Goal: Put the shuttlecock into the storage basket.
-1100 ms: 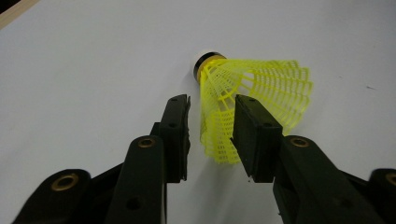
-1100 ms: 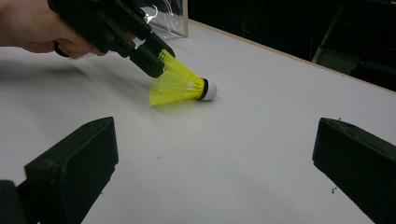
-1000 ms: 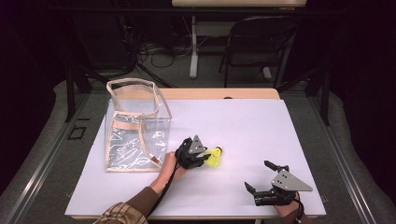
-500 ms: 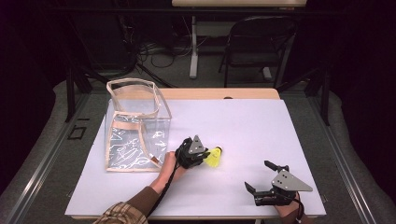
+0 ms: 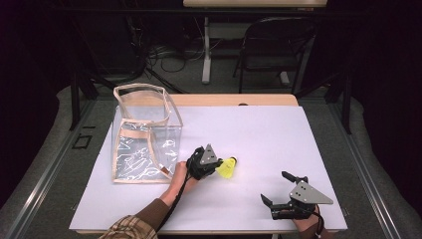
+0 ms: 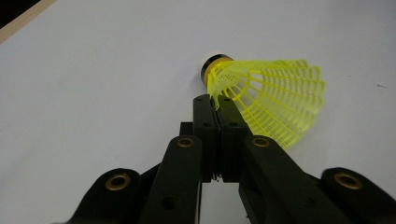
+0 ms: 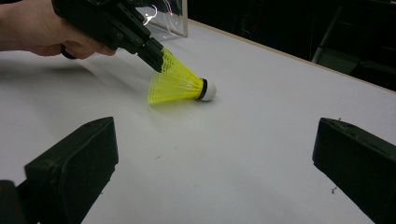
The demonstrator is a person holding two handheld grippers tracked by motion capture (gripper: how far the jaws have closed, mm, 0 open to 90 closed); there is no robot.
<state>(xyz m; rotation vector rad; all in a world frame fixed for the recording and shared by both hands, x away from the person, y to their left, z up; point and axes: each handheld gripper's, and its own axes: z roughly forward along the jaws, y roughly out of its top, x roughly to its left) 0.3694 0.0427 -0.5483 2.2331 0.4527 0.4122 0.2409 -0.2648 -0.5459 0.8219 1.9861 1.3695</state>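
A yellow shuttlecock (image 5: 228,168) with a white cork tip lies on its side at the middle of the white table (image 5: 259,129). My left gripper (image 5: 214,163) is shut on the rim of its mesh skirt. In the left gripper view the two jaws press together on the skirt's edge (image 6: 217,103), and the shuttlecock (image 6: 271,95) fans out to the right. My right gripper (image 5: 274,186) stands open near the front right edge, with nothing between its fingers. From the right gripper view (image 7: 215,140) the shuttlecock (image 7: 180,84) shows ahead, cork close to the table, pinched by the left gripper (image 7: 160,60).
A clear plastic bag with beige trim (image 5: 144,134) stands upright and open-topped at the table's left, just behind the left hand. Its corner (image 7: 163,18) shows in the right gripper view. A chair and desk legs stand beyond the far edge.
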